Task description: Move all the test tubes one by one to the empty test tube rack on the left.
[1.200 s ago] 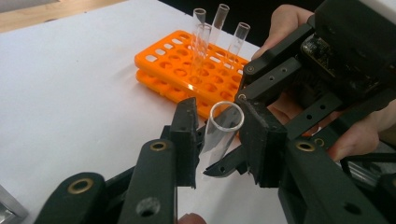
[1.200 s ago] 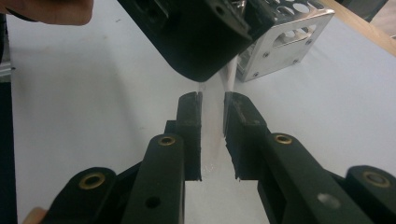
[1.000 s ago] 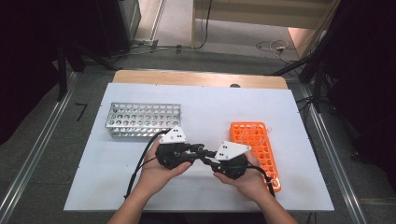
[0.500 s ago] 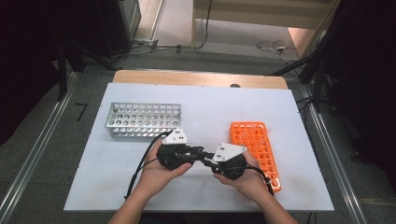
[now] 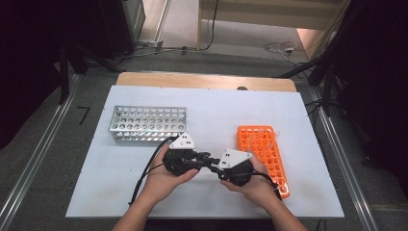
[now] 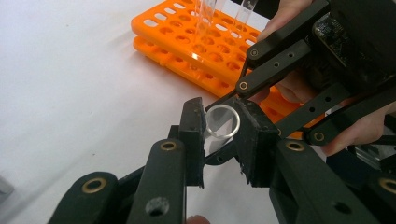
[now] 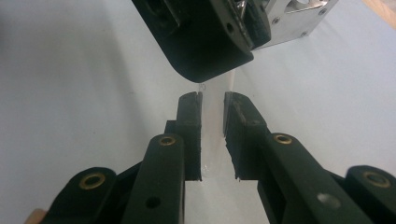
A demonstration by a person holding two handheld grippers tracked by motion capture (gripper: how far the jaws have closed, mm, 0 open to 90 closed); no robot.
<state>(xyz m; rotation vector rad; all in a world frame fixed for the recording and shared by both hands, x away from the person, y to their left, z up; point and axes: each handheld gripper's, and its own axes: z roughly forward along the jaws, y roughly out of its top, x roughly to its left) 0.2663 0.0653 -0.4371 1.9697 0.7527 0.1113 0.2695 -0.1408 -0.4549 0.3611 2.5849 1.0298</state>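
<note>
A clear test tube (image 7: 213, 135) lies level just above the white table, gripped from both ends. My left gripper (image 6: 219, 114) is shut on the end with the open rim, and the tube (image 6: 219, 136) looks like a glass ring between its pads. My right gripper (image 7: 213, 100) is shut on the other end, with the left gripper's body close in front of it. In the high view the left gripper (image 5: 206, 158) and right gripper (image 5: 214, 163) meet tip to tip at the table's near middle, a hand on each. The tube is hidden there.
An orange tube rack (image 5: 263, 154) lies right of the hands, with two clear tubes (image 6: 205, 18) standing in it. A metal rack (image 5: 146, 122) stands at the back left. A wooden strip (image 5: 202, 81) runs along the table's (image 5: 216, 110) far edge.
</note>
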